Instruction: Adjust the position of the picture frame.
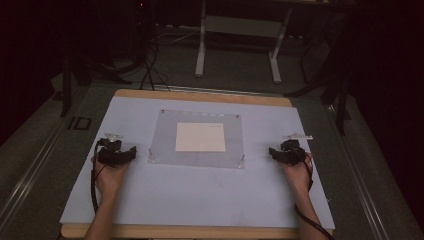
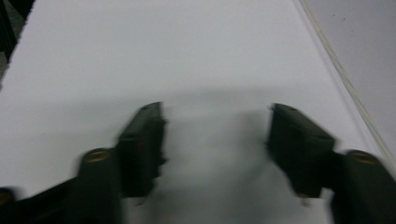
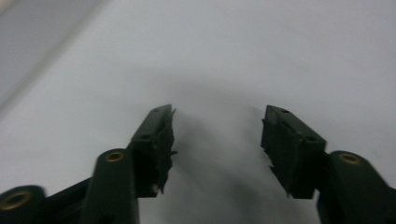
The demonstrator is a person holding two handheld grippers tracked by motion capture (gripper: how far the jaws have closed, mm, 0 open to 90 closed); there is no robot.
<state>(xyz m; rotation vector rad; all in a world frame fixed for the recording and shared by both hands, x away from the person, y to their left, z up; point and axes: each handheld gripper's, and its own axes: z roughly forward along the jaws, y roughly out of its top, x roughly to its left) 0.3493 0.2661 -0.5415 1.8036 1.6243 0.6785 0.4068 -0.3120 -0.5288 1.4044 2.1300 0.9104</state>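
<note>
— While you're resting both hands on the tabletop (image 1: 200, 195), which step are you judging this to be?
— You're starting out, I'd say: the left tool (image 1: 134, 149) and right tool (image 1: 271, 151) are both gaping open, gripping nothing, flanking the clear plate (image 1: 165, 145).
— Where's the sheet (image 1: 200, 137) lying?
— It's sitting centred at that plate, well apart from both tools; the next move is calling for a reach inward.
— Counts?
— Two tools, one plate, one sheet.

Dark "ID"-like marking on the floor (image 1: 79, 123) left of the table (image 1: 200, 97) — blurred, uncertain, nothing else legible
</note>
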